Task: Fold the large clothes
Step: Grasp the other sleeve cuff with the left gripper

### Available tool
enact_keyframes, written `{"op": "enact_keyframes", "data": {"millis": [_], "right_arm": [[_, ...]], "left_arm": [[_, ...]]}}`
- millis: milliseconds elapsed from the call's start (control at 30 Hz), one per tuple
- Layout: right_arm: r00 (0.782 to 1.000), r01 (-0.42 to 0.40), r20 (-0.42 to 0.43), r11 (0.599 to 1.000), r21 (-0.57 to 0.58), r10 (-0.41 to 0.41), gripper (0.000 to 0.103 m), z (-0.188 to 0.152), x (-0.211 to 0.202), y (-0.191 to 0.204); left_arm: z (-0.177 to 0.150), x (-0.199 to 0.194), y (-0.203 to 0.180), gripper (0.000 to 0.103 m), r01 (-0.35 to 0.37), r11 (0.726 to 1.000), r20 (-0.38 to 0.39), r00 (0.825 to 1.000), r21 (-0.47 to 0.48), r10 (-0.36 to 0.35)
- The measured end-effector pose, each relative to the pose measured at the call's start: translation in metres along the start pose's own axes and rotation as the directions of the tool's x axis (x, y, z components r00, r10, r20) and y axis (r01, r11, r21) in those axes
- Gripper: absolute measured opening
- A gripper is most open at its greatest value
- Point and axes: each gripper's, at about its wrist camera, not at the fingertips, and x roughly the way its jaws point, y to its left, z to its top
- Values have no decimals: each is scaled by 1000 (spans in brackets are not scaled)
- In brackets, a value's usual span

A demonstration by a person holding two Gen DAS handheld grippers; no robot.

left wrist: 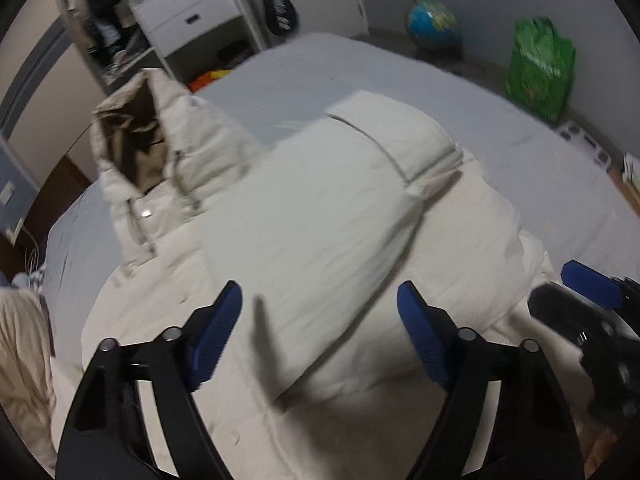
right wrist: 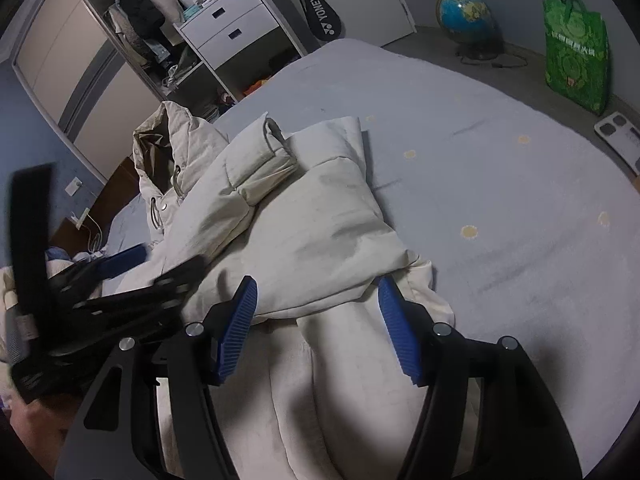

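Grey bed point(right wrist: 480, 128), both tools point(left wrist: 320, 304) point(right wrist: 318, 292) spread above jacket point(right wrist: 312, 220).

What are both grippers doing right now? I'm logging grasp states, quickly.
Left gripper: open, holding nothing, above the cream puffer jacket.
Right gripper: open, holding nothing, fingers either side of the jacket's folded edge.
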Motion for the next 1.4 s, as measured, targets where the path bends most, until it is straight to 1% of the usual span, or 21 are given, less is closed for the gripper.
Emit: {"op": "enact_keyframes", "data": {"millis": [100, 167, 200, 233, 333, 433, 567, 633, 767, 833, 867, 933, 967, 1033, 1100, 1167, 1200, 1233, 1267, 1300, 1400], "right_arm": [[1000, -5, -2, 999, 36, 5, 60, 2, 2, -7], [1000, -6, -4, 999, 54, 6, 60, 1, 3, -11], [1000, -4, -7, 998, 59, 4, 60, 1, 4, -12], [1000, -1, -11, 998, 62, 2, 60, 1, 5, -13], [1000, 6, -20, 999, 53, -5, 60, 1, 10, -12], [1000, 12, -23, 999, 32, -11, 60, -1, 10, -8], [1000, 19, -26, 1000, 19, -18, 60, -1, 11, -6], [999, 23, -28, 1000, 18, -23, 60, -2, 11, -6], [999, 30, -33, 1000, 2, -30, 60, -2, 13, -3], [999, 35, -36, 999, -10, -35, 60, -2, 14, -1], [999, 35, -36, 999, -17, -36, 60, -2, 14, 0], [999, 40, -36, 999, -27, -41, 60, -3, 15, 3], [998, 42, -36, 999, -31, -43, 60, -3, 15, 4], [998, 45, -37, 998, -36, -46, 60, -4, 15, 5], [998, 49, -40, 998, -39, -50, 60, -4, 16, 5], [998, 51, -40, 998, -40, -53, 60, -5, 16, 5], [998, 52, -40, 998, -40, -54, 60, -4, 16, 5], [998, 53, -41, 998, -40, -55, 60, -4, 17, 4], [998, 53, -41, 998, -40, -55, 60, -4, 17, 4], [997, 55, -42, 998, -41, -57, 60, -4, 17, 4], [997, 57, -43, 997, -48, -59, 62, -4, 17, 5]], "left_arm": [[4, 10, -1, 66, -16, 1000, -15, 1000, 0, 16], [5, 13, 5, 50, 0, 1000, -17, 1000, -25, -1], [6, 13, 11, 34, 11, 999, -15, 1000, -39, -12], [6, 11, 16, 23, 23, 998, -9, 1000, -55, -24], [7, -1, 32, 13, 48, 992, 32, 999, -118, -44], [3, -17, 57, 11, 51, 977, 85, 996, -206, -34], [-15, -31, 96, 10, 62, 936, 114, 993, -346, -24], [-32, -33, 116, 10, 74, 902, 119, 993, -425, -25], [-70, -34, 139, 10, 70, 854, 121, 993, -516, -8], [-90, -31, 150, 10, 76, 820, 112, 994, -568, -15], [-100, -29, 156, 10, 100, 794, 119, 992, -600, -36], [-121, -23, 168, 10, 169, 710, 144, 985, -683, -96], [-132, -19, 174, 10, 180, 668, 141, 984, -722, -113], [-145, -13, 179, 10, 181, 629, 127, 983, -756, -131], [-158, -6, 183, 12, 166, 605, 95, 984, -779, -148], [-169, 1, 186, 16, 129, 592, 40, 986, -796, -162], [-175, 0, 189, 21, 117, 583, 32, 987, -804, -154], [-181, -2, 193, 37, 117, 571, 33, 987, -813, -155], [-187, -3, 199, 49, 118, 557, 34, 987, -822, -159], [-192, -7, 202, 65, 125, 549, 47, 987, -827, -154], [-205, -24, 218, 77, 137, 541, 82, 989, -830, -125]]}}
